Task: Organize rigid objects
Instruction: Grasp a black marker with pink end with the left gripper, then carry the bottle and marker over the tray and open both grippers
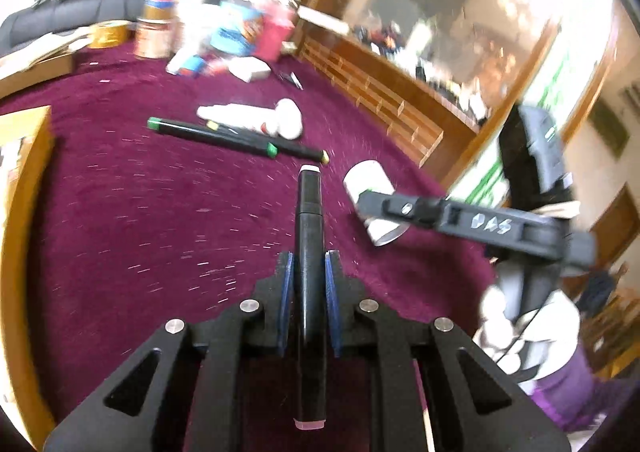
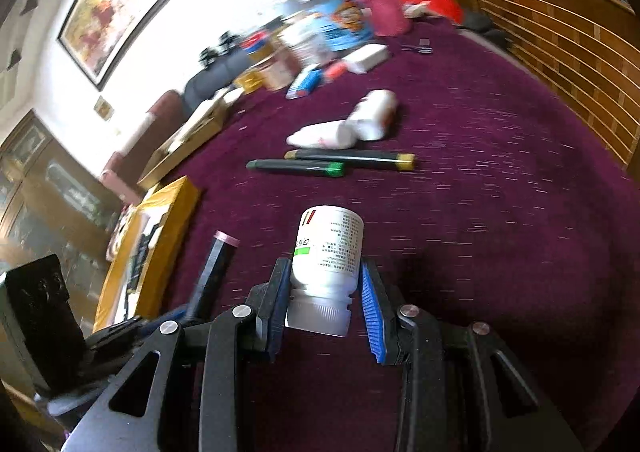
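Observation:
My left gripper (image 1: 309, 272) is shut on a black marker (image 1: 308, 236) with pink caps, held along its fingers above the purple cloth. My right gripper (image 2: 326, 284) is shut on a white pill bottle (image 2: 328, 248), cap toward the camera. The right gripper (image 1: 440, 212) with the bottle (image 1: 370, 188) shows in the left wrist view. The left gripper's marker (image 2: 218, 264) shows at the left of the right wrist view. Two black markers (image 2: 332, 164) and two white bottles (image 2: 352, 124) lie on the cloth further ahead, also in the left wrist view (image 1: 240, 132).
A yellow box (image 2: 160, 236) lies at the left edge of the cloth. A pile of boxes, cans and a pink bottle (image 2: 332, 24) stands at the far end. A wooden slatted rail (image 2: 560, 52) borders the right side.

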A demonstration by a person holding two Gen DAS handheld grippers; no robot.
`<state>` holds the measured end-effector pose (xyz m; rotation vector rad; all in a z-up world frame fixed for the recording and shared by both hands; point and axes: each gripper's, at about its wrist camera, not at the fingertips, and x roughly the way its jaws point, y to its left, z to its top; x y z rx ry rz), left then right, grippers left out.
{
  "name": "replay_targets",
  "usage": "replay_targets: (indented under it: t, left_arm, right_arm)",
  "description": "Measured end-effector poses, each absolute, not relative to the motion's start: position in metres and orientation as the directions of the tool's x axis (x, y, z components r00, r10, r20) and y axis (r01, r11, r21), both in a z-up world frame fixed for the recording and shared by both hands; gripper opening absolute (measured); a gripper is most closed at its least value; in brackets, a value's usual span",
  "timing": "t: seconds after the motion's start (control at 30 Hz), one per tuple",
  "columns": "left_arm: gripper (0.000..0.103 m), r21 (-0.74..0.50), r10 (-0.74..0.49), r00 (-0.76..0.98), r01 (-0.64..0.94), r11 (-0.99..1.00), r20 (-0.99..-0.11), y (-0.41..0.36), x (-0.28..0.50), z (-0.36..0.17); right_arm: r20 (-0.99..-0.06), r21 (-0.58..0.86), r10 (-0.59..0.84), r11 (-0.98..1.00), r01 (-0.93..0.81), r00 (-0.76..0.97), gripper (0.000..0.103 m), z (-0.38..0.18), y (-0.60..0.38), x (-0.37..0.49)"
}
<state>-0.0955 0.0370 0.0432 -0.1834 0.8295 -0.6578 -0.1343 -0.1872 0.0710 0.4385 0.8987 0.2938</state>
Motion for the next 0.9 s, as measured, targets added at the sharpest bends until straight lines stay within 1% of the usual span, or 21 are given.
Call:
replay_targets:
  t: [0.13,0.2,0.23,0.37,0.47,0.63,0.73,0.8,0.83,0.87,0.9]
  left_arm:
    - [0.013,-0.473,-0.599,0.562,0.372,0.799,-0.571,0.106,-0.106,0.068]
    - [0.013,-0.500,-0.575,0.597,0.311,0.808,-0.559,0.139,-0.108,0.068]
    - [0.013,-0.506,-0.540,0.630,0.258,0.823,-0.558,0.163,-0.109,0.067]
    - [0.013,-0.525,-0.435,0.690,0.095,0.846,-0.578,0.225,-0.111,0.056]
    - [0.013,-0.503,-0.351,0.709,-0.007,0.864,-0.612,0.253,-0.110,0.044]
    - [0.013,-0.501,-0.311,0.670,-0.106,0.859,-0.675,0.270,-0.106,0.019]
    - [0.015,-0.506,-0.303,0.664,-0.132,0.852,-0.684,0.274,-0.106,0.012]
    - [0.025,-0.516,-0.313,0.678,-0.113,0.849,-0.665,0.277,-0.110,0.015]
    - [0.037,-0.516,-0.306,0.688,-0.116,0.849,-0.658,0.281,-0.115,0.018]
    - [0.046,-0.517,-0.302,0.696,-0.116,0.848,-0.651,0.283,-0.117,0.020]
    - [0.048,-0.519,-0.298,0.706,-0.115,0.847,-0.643,0.287,-0.123,0.023]
  right_arm:
    - [-0.672,0.498,0.487,0.855,-0.146,0.557,0.031,0.080,-0.145,-0.130]
    - [-0.667,0.511,0.527,0.838,-0.191,0.527,0.031,0.083,-0.118,-0.126]
    - [-0.665,0.518,0.544,0.830,-0.209,0.512,0.031,0.084,-0.106,-0.124]
    - [-0.670,0.531,0.601,0.798,-0.284,0.437,0.031,0.085,-0.050,-0.115]
    - [-0.682,0.521,0.616,0.787,-0.329,0.394,0.031,0.085,-0.012,-0.113]
    - [-0.704,0.498,0.629,0.769,-0.401,0.331,0.031,0.082,0.052,-0.110]
    - [-0.726,0.464,0.615,0.768,-0.440,0.307,0.031,0.079,0.085,-0.110]
    - [-0.744,0.431,0.594,0.777,-0.459,0.306,0.031,0.077,0.101,-0.108]
    - [-0.757,0.405,0.575,0.785,-0.468,0.311,0.031,0.075,0.109,-0.108]
    - [-0.764,0.389,0.564,0.791,-0.473,0.315,0.031,0.074,0.113,-0.108]
    - [-0.773,0.364,0.545,0.800,-0.478,0.323,0.031,0.072,0.119,-0.109]
